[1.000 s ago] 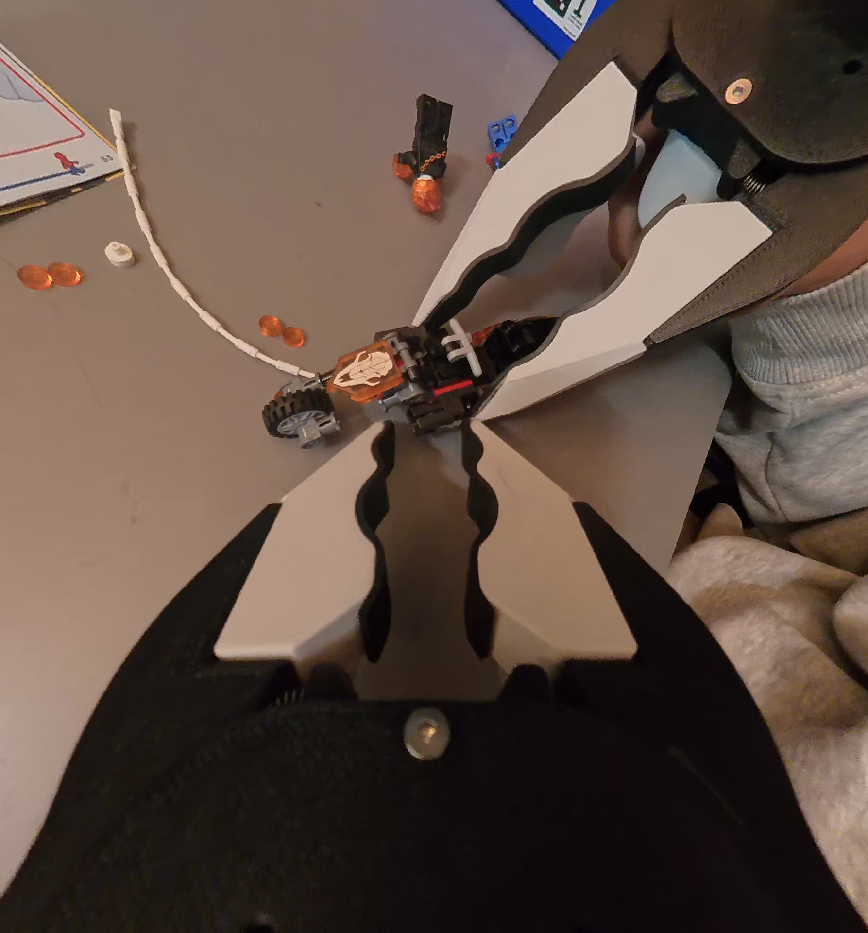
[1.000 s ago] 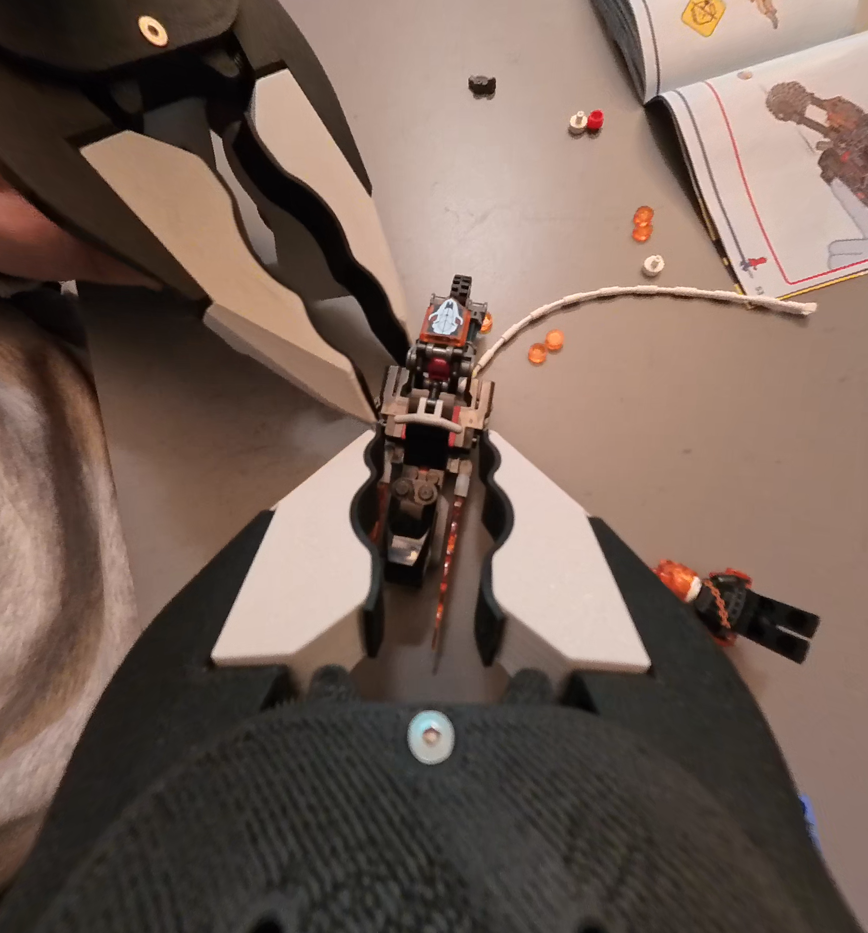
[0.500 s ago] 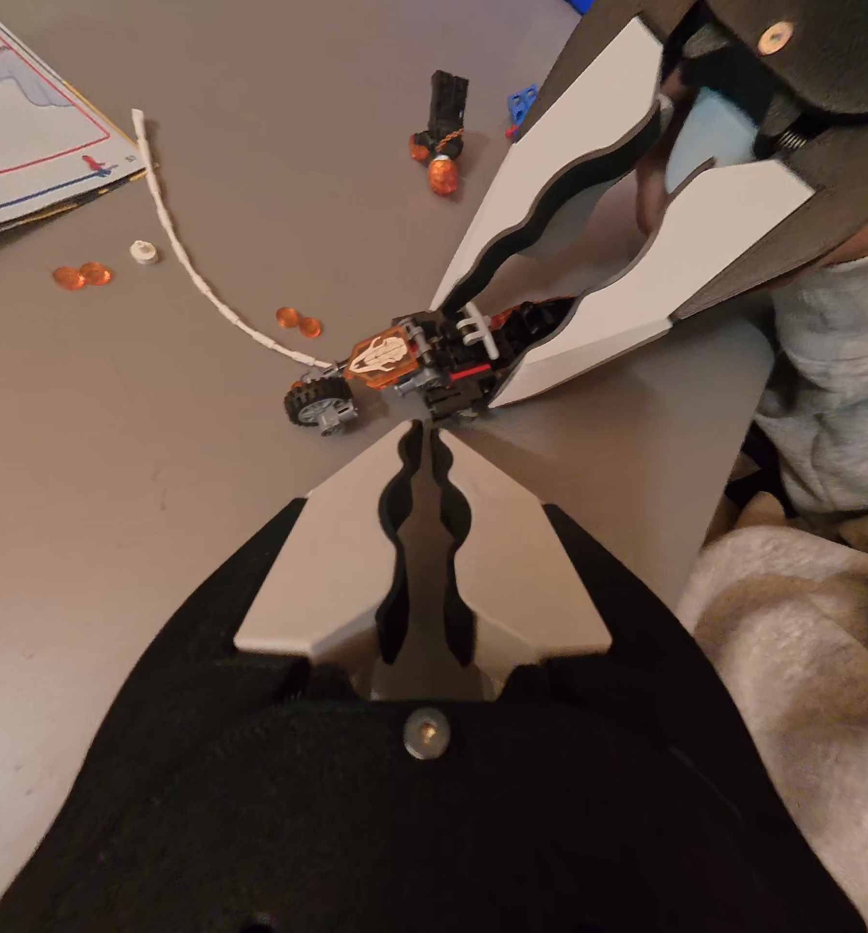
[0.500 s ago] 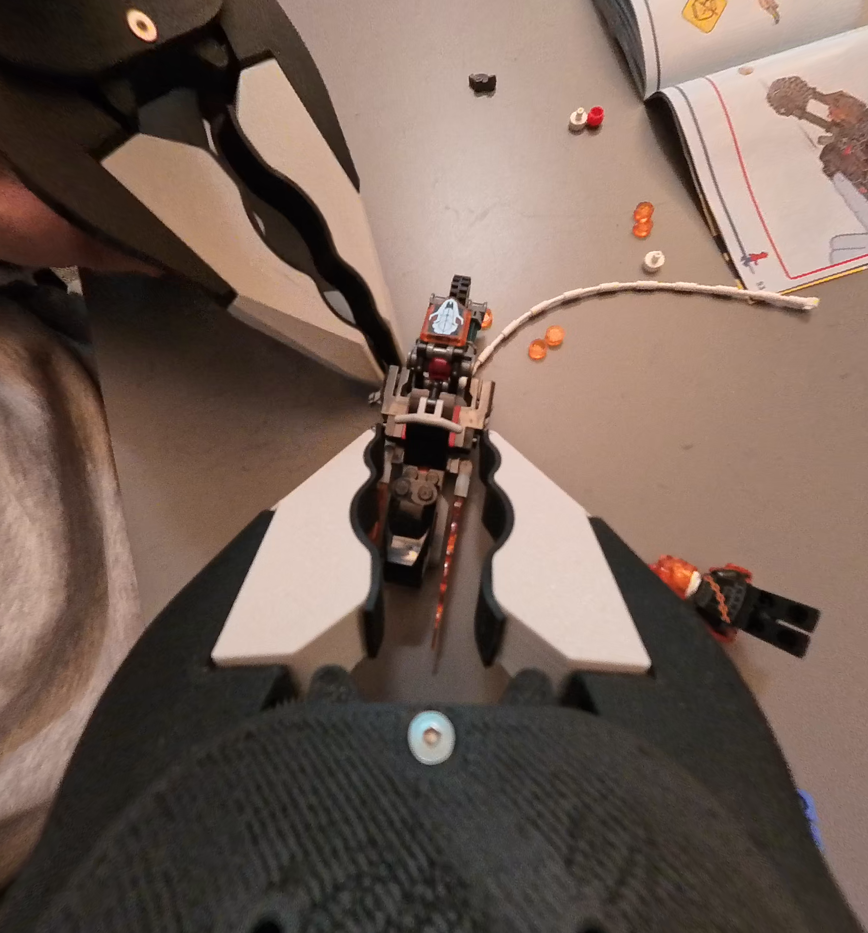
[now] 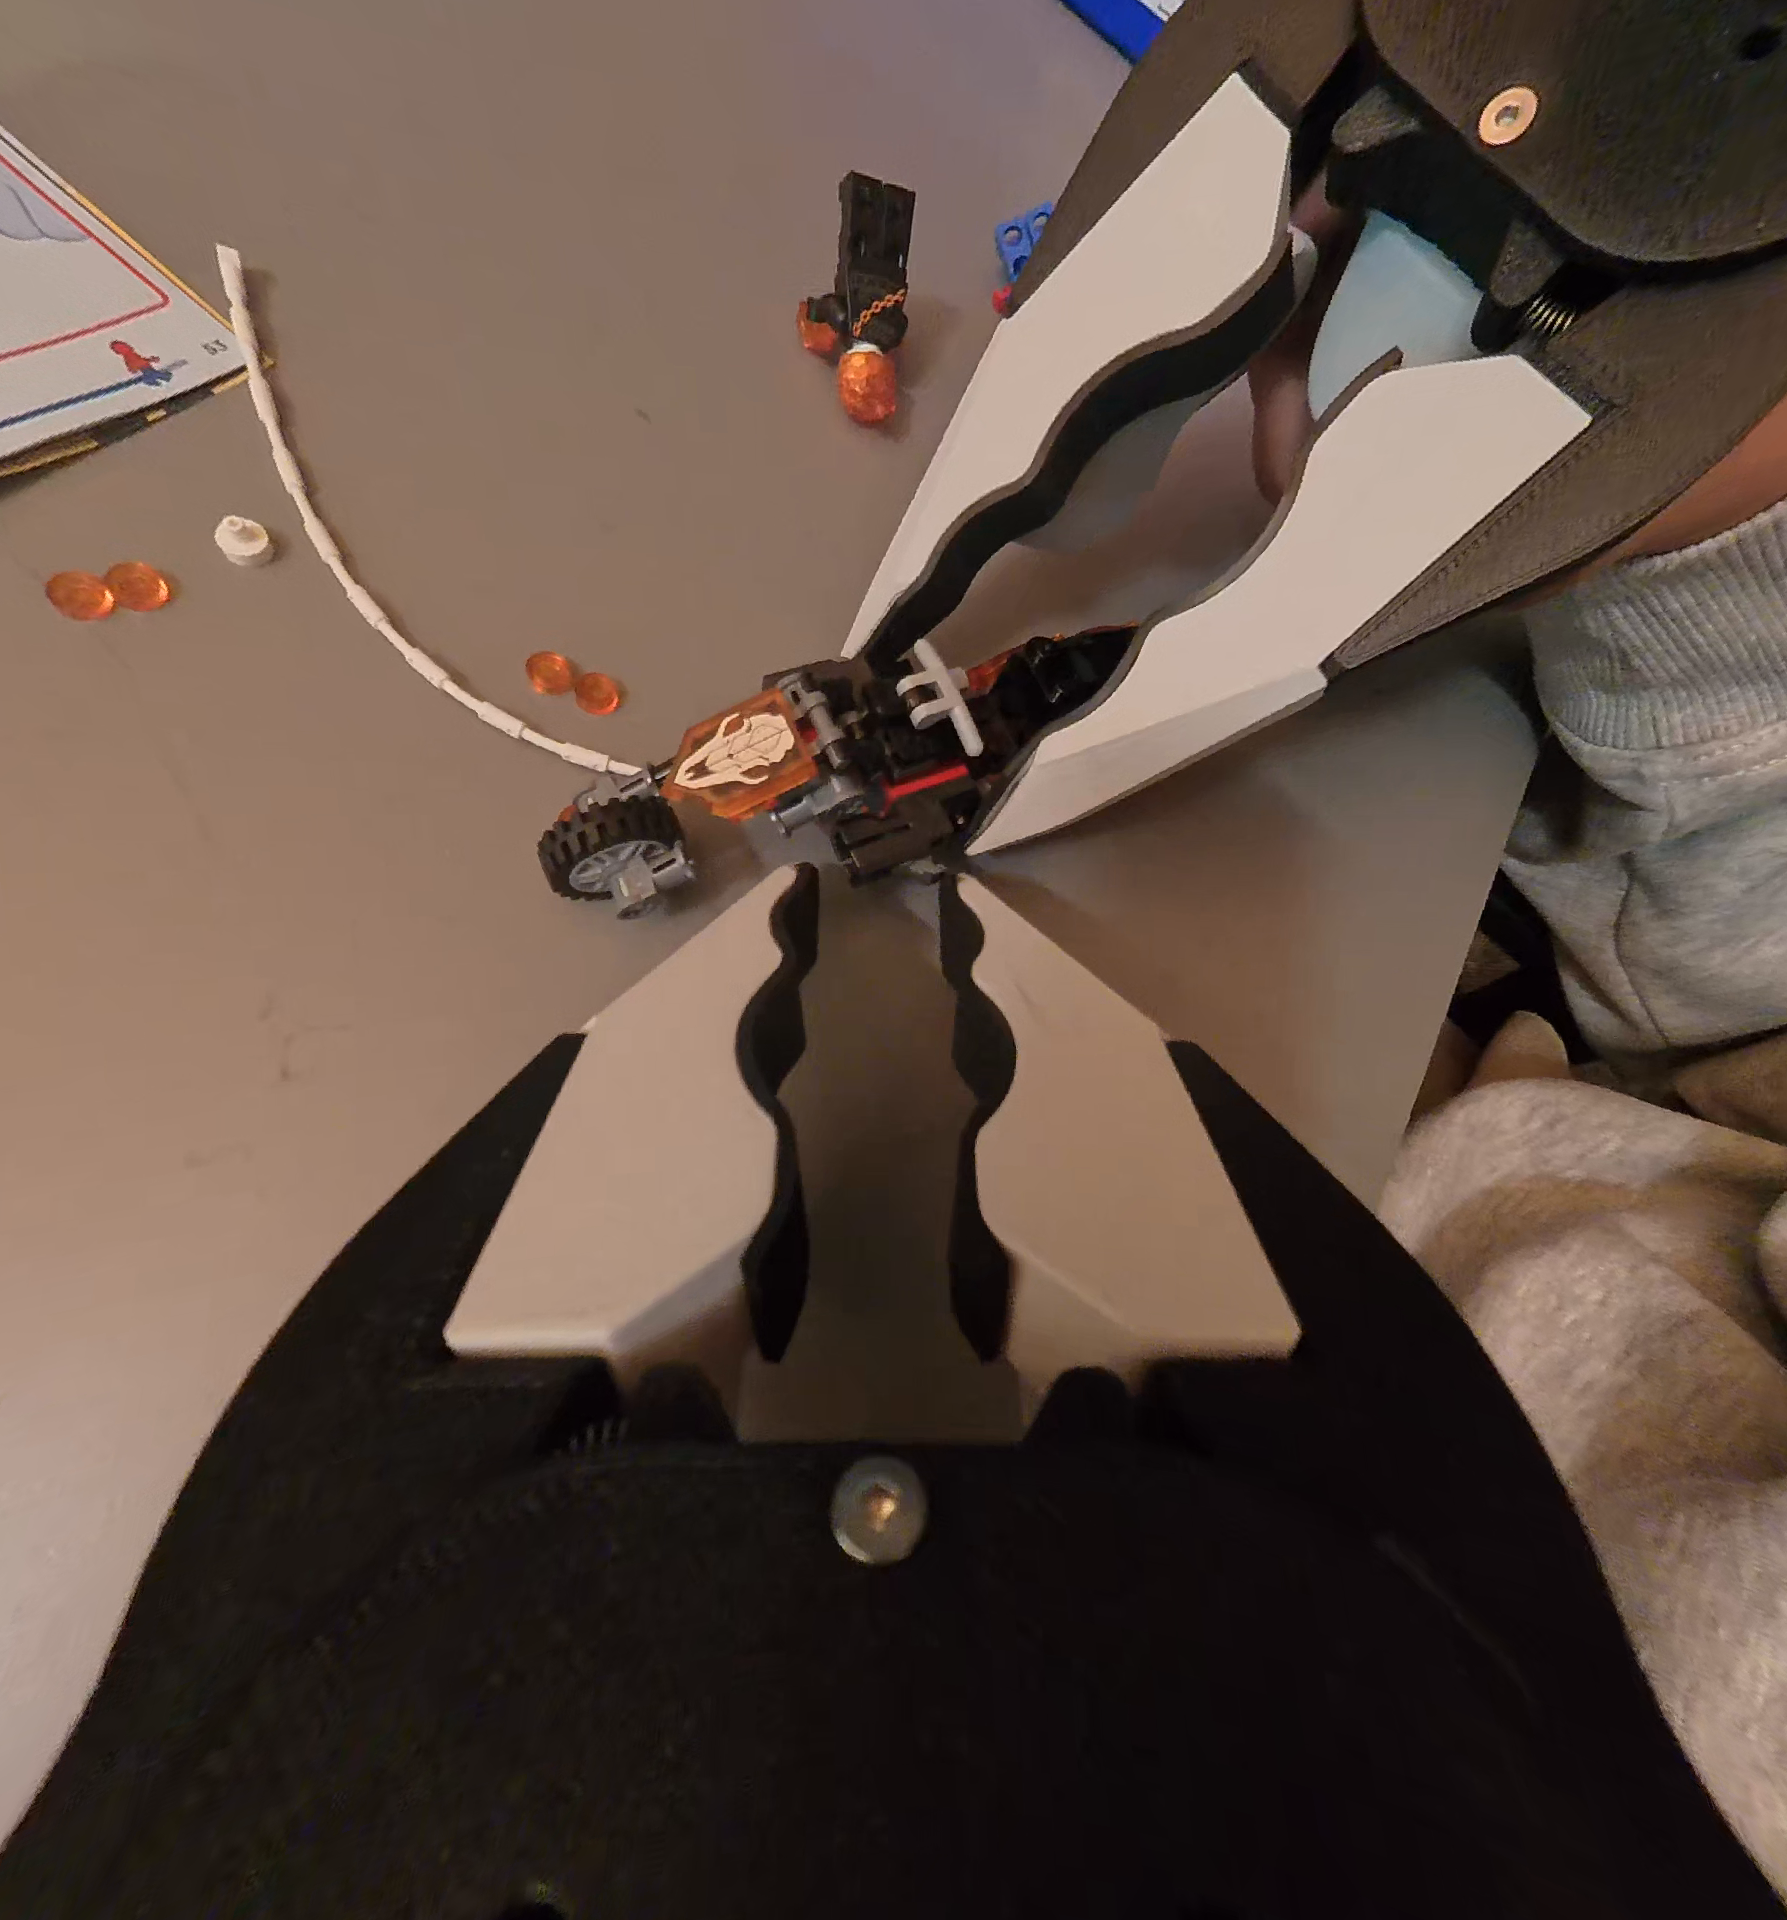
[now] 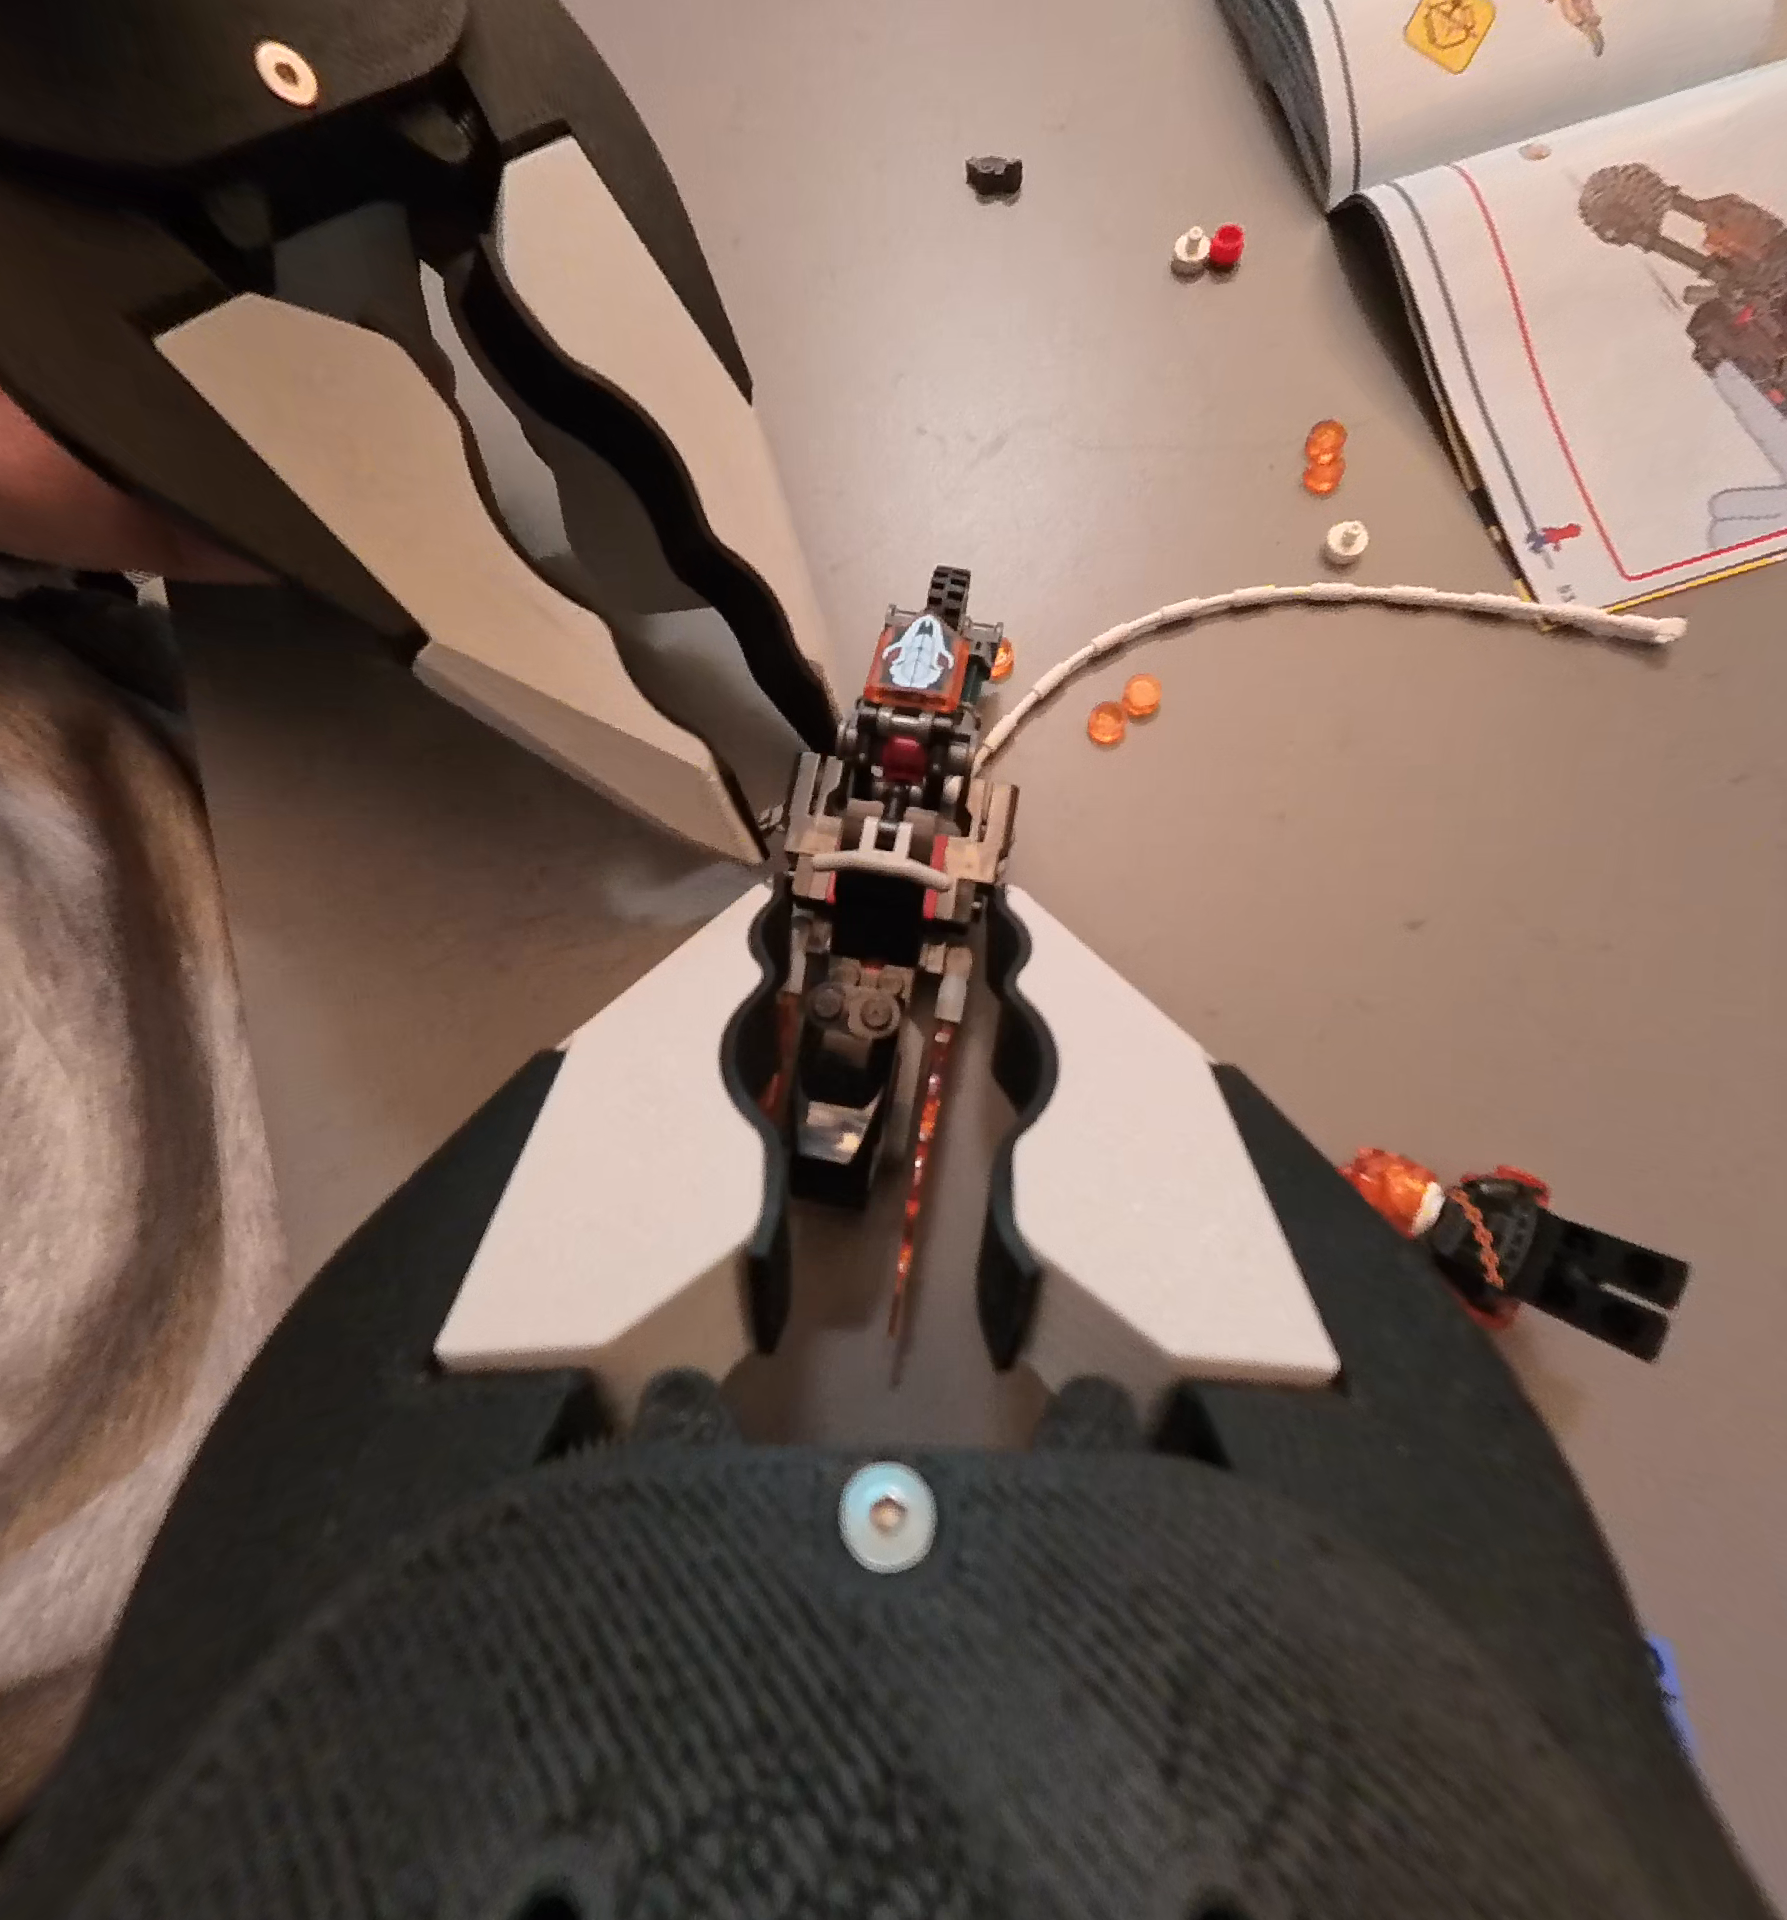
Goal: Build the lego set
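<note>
the right gripper [image 6: 884, 914] clamps the rear of the lego motorcycle [image 6: 894, 883], whose long axis runs straight out along its fingers, front wheel [image 5: 614, 857] at the far end on the table [image 5: 245, 1039]. the left gripper [image 5: 873, 883] stands parted and empty, tips just beside the bike's near side, square to that axis.

Black-and-orange lego motorbike [image 5: 827, 764], white skull print; grey table [image 5: 453, 208]
</note>
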`<action>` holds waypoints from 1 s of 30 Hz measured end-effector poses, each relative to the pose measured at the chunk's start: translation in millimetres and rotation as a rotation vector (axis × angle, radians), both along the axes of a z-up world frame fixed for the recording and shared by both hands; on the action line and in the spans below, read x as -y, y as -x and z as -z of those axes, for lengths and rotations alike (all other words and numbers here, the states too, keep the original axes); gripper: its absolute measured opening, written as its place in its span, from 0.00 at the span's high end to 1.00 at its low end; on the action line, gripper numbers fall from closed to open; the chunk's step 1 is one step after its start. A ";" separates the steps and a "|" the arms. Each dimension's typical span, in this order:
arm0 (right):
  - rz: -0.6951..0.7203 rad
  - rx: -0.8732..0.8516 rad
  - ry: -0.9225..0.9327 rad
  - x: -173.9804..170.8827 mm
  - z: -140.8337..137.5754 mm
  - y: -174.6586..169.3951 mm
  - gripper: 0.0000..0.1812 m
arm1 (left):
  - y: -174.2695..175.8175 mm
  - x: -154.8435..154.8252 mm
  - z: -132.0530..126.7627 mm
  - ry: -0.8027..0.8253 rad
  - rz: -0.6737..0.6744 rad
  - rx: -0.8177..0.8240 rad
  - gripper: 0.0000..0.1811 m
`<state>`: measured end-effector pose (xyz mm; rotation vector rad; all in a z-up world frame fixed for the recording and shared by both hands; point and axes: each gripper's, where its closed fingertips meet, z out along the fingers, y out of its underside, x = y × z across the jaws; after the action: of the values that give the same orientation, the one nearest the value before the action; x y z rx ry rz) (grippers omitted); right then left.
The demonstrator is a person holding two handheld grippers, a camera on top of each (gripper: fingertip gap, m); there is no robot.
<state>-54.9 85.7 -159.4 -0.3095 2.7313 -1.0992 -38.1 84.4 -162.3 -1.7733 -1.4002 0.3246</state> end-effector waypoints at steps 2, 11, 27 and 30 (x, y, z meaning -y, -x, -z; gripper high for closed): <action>0.001 0.001 0.000 0.0 0.0 0.0 0.80 | 0.1 -0.3 -0.2 0.000 0.001 -0.001 0.88; -0.001 -0.013 0.000 0.9 -0.2 -1.2 0.80 | 1.0 -1.3 1.3 -0.004 -0.002 0.009 0.89; -0.007 -0.007 -0.006 -3.4 -0.9 0.5 0.80 | -1.0 -0.7 2.1 0.009 0.015 0.013 0.89; 0.010 -0.028 -0.002 -5.6 -1.2 7.6 0.80 | -2.6 1.2 0.2 0.018 0.029 0.007 0.89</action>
<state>-62.5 91.3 -158.2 -0.3137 2.7615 -1.1023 -35.6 83.2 -162.4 -1.8094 -1.3791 0.3162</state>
